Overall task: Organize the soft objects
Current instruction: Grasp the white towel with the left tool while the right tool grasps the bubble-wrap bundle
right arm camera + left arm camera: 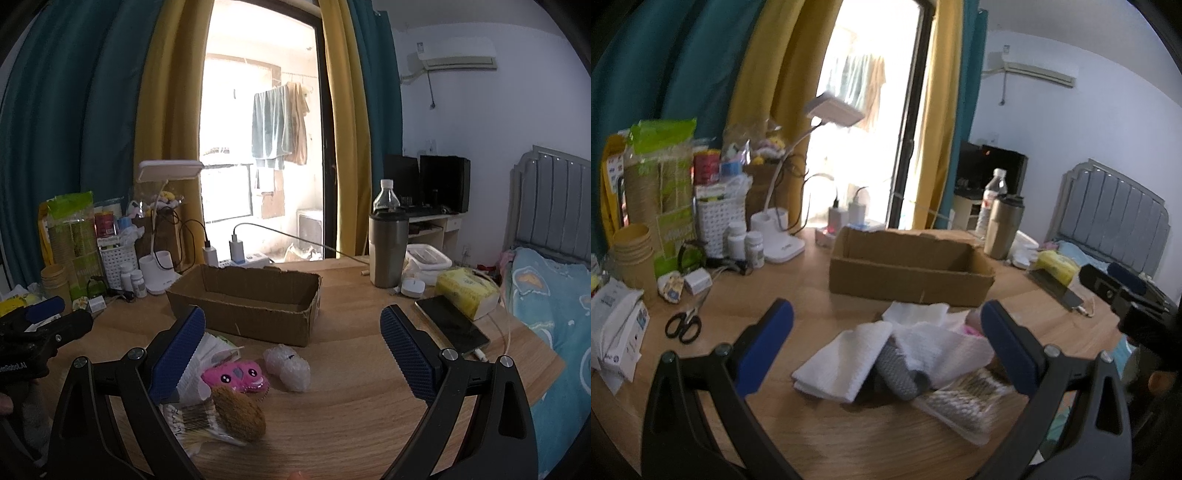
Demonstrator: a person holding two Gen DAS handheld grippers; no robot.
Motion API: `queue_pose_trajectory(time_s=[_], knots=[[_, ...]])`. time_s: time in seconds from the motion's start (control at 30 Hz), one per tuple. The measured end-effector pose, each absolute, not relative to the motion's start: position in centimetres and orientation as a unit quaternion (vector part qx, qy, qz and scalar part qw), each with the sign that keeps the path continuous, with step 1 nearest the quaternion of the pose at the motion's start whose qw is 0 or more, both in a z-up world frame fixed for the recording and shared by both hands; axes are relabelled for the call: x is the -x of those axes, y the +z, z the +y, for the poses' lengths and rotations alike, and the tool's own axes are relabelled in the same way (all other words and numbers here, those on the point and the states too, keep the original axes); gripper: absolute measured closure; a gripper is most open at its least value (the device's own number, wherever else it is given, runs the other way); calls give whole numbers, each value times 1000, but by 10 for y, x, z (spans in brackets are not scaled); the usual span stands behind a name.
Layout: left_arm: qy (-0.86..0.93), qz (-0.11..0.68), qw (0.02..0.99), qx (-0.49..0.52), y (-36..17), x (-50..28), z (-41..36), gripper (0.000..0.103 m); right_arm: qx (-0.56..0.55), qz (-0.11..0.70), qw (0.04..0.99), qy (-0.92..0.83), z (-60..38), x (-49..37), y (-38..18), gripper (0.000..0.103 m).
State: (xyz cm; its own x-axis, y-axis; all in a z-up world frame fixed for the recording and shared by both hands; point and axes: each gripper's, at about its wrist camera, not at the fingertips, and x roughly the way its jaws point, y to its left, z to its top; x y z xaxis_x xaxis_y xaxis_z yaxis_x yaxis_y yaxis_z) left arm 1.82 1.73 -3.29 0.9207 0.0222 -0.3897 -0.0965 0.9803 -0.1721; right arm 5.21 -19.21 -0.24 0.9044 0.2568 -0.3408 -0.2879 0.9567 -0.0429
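Our left gripper (886,343) and right gripper (293,354) both gape wide and hold nothing. The soft pile lies just ahead of them, short of the empty cardboard box (255,306): folded white cloths (846,363) dead ahead of the left, the pink plush (236,376) and brown ball (238,415) nearer the right's left finger. All rests on a cluttered wooden table (351,406), a bed (550,295) to the right.

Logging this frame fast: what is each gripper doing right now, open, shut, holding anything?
Left gripper: open, holding nothing, above the folded white cloths.
Right gripper: open, holding nothing, in front of the brown cardboard box.
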Motion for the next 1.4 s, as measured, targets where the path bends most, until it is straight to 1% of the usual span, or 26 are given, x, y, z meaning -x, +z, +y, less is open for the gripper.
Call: queue_pose_trajectory(time_s=[0.4, 0.7, 1.07, 1.1, 1.17, 1.2, 1.23, 1.27, 1.3, 1.33, 1.37, 1.4], knots=[[62, 270, 951, 142, -77, -53, 55, 2, 43, 231, 964, 124, -190, -94, -32, 5], [52, 333, 929, 154, -104, -84, 64, 2, 36, 276, 953, 115, -189, -134, -54, 5], [28, 367, 909, 196, -117, -104, 74, 4, 39, 326, 935, 136, -180, -170, -78, 6], [29, 370, 907, 200, -118, -105, 76, 7, 39, 329, 933, 140, -179, -172, -79, 6], [21, 379, 902, 207, -122, -109, 78, 27, 40, 337, 929, 146, -176, -176, -83, 9], [16, 382, 900, 211, -124, -109, 77, 31, 40, 341, 927, 150, -175, -177, -84, 13], [8, 386, 897, 216, -125, -111, 77, 38, 42, 346, 925, 154, -173, -180, -86, 15], [5, 388, 896, 217, -126, -111, 76, 43, 43, 352, 922, 157, -172, -182, -87, 19], [1, 388, 896, 214, -126, -112, 73, 44, 43, 356, 920, 160, -171, -183, -88, 21], [-1, 388, 897, 211, -125, -112, 71, 48, 42, 361, 917, 162, -171, -185, -90, 22], [-4, 388, 897, 210, -125, -112, 70, 56, 41, 364, 916, 165, -171, -186, -91, 26], [-8, 387, 898, 209, -123, -112, 68, 57, 38, 368, 914, 169, -172, -187, -91, 33]])
